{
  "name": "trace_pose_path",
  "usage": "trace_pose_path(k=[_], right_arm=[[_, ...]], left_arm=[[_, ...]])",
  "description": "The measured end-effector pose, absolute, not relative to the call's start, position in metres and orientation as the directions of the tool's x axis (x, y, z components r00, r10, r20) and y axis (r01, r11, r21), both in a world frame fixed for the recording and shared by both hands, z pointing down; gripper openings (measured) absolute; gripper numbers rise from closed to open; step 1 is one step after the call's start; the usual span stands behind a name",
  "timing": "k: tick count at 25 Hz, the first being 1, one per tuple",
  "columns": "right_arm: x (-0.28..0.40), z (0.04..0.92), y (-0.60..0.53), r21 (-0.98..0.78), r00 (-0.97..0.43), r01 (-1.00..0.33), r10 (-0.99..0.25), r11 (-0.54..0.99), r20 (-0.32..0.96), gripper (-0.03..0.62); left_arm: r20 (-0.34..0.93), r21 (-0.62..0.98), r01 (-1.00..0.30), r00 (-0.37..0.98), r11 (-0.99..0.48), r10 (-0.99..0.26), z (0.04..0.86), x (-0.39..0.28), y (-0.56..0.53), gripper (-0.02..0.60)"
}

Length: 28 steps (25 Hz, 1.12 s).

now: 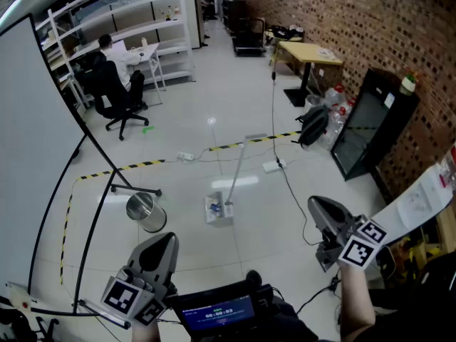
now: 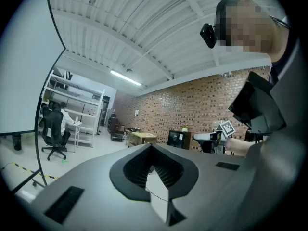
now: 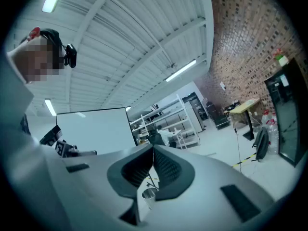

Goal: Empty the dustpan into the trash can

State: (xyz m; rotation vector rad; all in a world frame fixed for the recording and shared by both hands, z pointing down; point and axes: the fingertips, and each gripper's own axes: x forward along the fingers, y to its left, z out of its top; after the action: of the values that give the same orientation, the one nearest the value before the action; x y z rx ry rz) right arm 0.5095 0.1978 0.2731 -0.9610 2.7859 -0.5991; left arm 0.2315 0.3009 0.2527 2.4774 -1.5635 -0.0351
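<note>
Where the left fingers point(image 2: 138, 166) meet: tips are pressed together; nothing is held between them.
Right fingers point(image 3: 169, 167): likewise closed tip to tip; nothing is clamped.
Left gripper point(image 1: 168, 239): held low at the bottom left of the head view and pointed out over the floor point(image 1: 214, 130), marker cube toward the person.
Right gripper point(image 1: 315, 205): held at the lower right, well apart from the left one, on a bare forearm point(image 1: 354, 298).
Trash can point(image 1: 146, 212): a round metal bin with an open top, stood on the floor just ahead of the left gripper, by the foot of the whiteboard point(image 1: 28, 141) stand. It is also glimpsed in the gap under the closed right fingers.
Dustpan point(image 1: 219, 211): set on the floor to the right of the trash can, near it but apart. Its long handle point(image 1: 239, 164) is raised. Its contents cannot be made out. It is touched by neither gripper.
Cable point(image 1: 285, 177): laid across the floor right of the dustpan.
Tape point(image 1: 142, 165): a yellow-black strip is run over the floor beyond the dustpan.
Seated person point(image 1: 114, 55): placed far back at the left, on a black chair point(image 1: 117, 95) at a white desk, before shelves point(image 1: 135, 9).
Brick wall point(image 1: 356, 20): along the right; a table point(image 1: 310, 52) and a black screen point(image 1: 367, 123) are stood against it.
</note>
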Motion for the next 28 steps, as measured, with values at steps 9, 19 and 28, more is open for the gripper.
trace_pose_path(k=[9,19,28], right_arm=[[0.500,0.293,0.118,-0.066,-0.830,-0.543,-0.523,0.837,0.195,0.020],[0.499,0.315,0.027,-0.204,-0.863,-0.503,-0.475,0.840,0.173,0.020],[0.475,0.303,0.000,-0.234,-0.897,-0.443,-0.422,0.866,0.136,0.020]], left_arm=[[0.109,0.170,-0.907,0.405,-0.385,-0.908,0.255,0.255,0.218,-0.009],[0.152,0.135,-0.953,0.291,-0.272,-0.944,0.256,0.263,0.161,-0.009],[0.137,0.134,-0.955,0.281,-0.263,-0.950,0.259,0.253,0.127,-0.009]])
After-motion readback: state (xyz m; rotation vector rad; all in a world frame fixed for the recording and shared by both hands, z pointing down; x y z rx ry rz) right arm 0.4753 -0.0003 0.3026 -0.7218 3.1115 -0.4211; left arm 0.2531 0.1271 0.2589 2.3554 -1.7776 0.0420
